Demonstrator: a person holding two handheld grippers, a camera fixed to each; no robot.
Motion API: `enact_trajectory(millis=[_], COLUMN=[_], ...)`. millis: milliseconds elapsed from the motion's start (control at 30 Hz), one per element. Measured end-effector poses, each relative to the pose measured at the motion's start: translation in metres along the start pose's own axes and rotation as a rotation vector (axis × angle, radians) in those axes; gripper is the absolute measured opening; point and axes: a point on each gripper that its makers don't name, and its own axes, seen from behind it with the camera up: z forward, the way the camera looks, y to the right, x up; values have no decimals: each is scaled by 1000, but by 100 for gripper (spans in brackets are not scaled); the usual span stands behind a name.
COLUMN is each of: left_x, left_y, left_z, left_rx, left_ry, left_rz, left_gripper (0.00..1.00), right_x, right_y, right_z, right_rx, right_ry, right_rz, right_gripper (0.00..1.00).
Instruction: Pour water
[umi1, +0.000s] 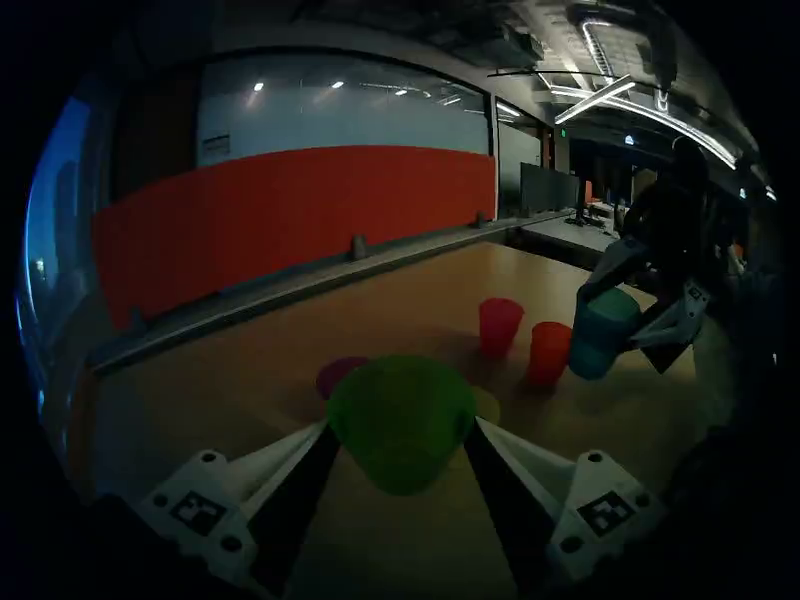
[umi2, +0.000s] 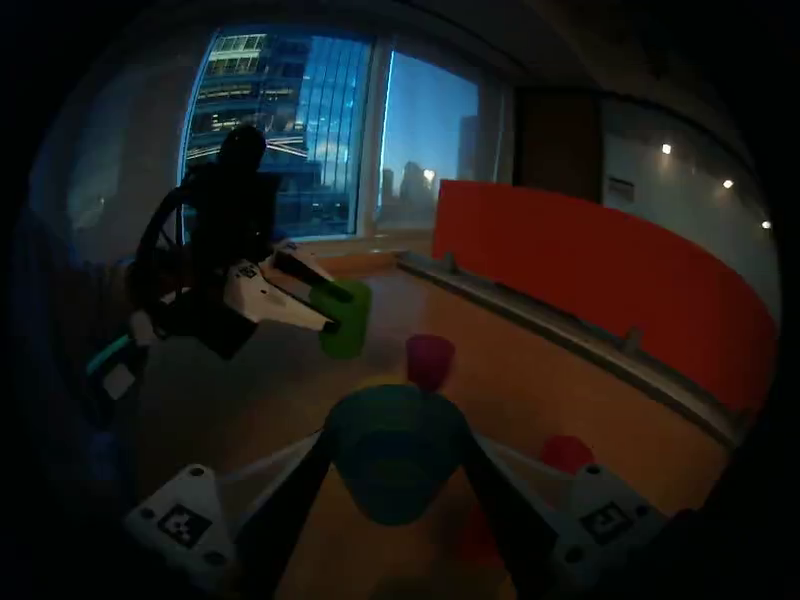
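My left gripper (umi1: 400, 428) is shut on a green cup (umi1: 400, 400), held low over the wooden table (umi1: 230, 380). To the right my right gripper (umi1: 625, 325) holds a teal cup (umi1: 600, 335) just beside an orange-red cup (umi1: 548, 352) and a pink cup (umi1: 498, 325). In the right gripper view, my right gripper (umi2: 395, 442) is shut on the teal cup (umi2: 395, 470). Farther off, the left gripper (umi2: 325, 305) carries the green cup (umi2: 347, 320) above the table. Whether either cup holds water cannot be seen.
A purple cup (umi1: 338, 374) and a yellow one (umi1: 488, 405) stand just behind the green cup. A magenta cup (umi2: 430, 360) and red cups (umi2: 566, 452) stand on the table. A red wall panel (umi1: 300, 215) and a rail border the far edge. A person (umi2: 225, 230) stands against the window.
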Motion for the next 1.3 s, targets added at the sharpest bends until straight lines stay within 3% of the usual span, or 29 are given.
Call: enact_trajectory(millis=[633,1300], left_x=[38,66], left_y=[29,51], left_z=[-30,-38], left_rx=[-32,-62], left_ry=[133,231], left_rz=[-8,-15], left_gripper=[85,86], right_x=[65,76], right_y=[8,17], right_z=[-23,-34], right_rx=[-72,-95], right_ry=[203,225], right_rz=[44,49], right_gripper=[92,92])
